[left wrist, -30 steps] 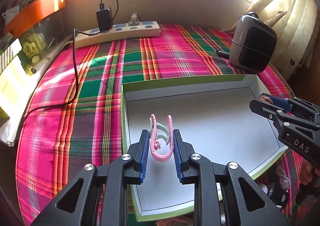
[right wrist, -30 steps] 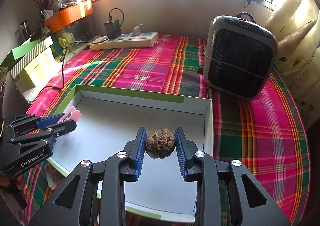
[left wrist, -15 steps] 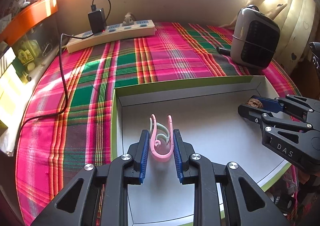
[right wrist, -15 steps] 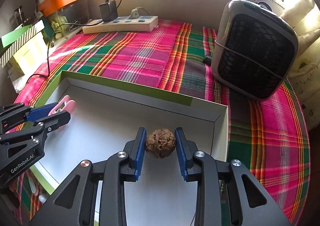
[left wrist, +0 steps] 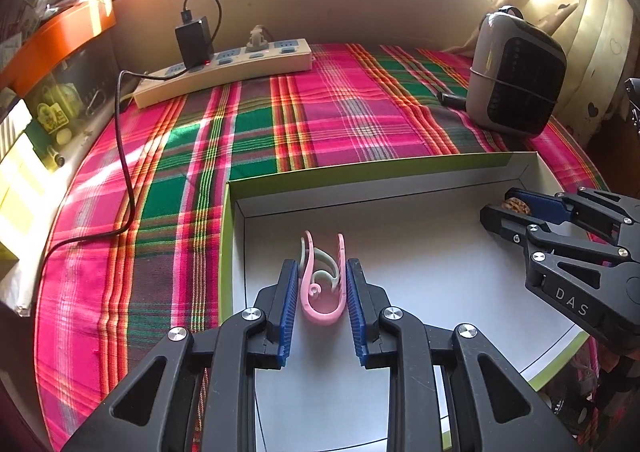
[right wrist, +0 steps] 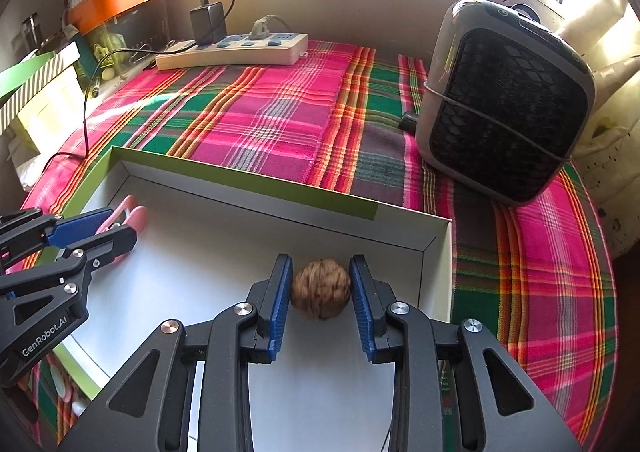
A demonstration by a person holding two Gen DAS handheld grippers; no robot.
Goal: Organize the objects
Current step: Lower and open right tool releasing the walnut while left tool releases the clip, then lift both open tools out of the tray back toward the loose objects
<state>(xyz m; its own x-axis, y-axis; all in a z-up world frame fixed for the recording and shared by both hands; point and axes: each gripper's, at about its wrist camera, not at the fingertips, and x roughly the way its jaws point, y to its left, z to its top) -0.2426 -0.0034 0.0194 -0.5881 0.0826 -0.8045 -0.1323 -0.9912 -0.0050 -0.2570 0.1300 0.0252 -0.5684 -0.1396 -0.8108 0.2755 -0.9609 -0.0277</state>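
Directly beneath both grippers the white floor of the green-rimmed box (left wrist: 256, 187) is lying bare, so each release is a short drop straight down. Between its blue pads the left gripper (left wrist: 322, 288) is pinching the pink and grey clips (left wrist: 320, 280), their long axis pointing away along the fingers, near the box's left wall. Off to its right, the right gripper (right wrist: 321, 288) is clamping a walnut (right wrist: 321, 288) just short of the far right corner.

Box (left wrist: 400, 187) sits on cloth (left wrist: 328, 119), near edge. Power strip (left wrist: 224, 65) behind it at the wall, far left. Heater (right wrist: 508, 99) behind box's right corner. Clip (left wrist: 322, 280) over box's left part, walnut (right wrist: 320, 288) over right.
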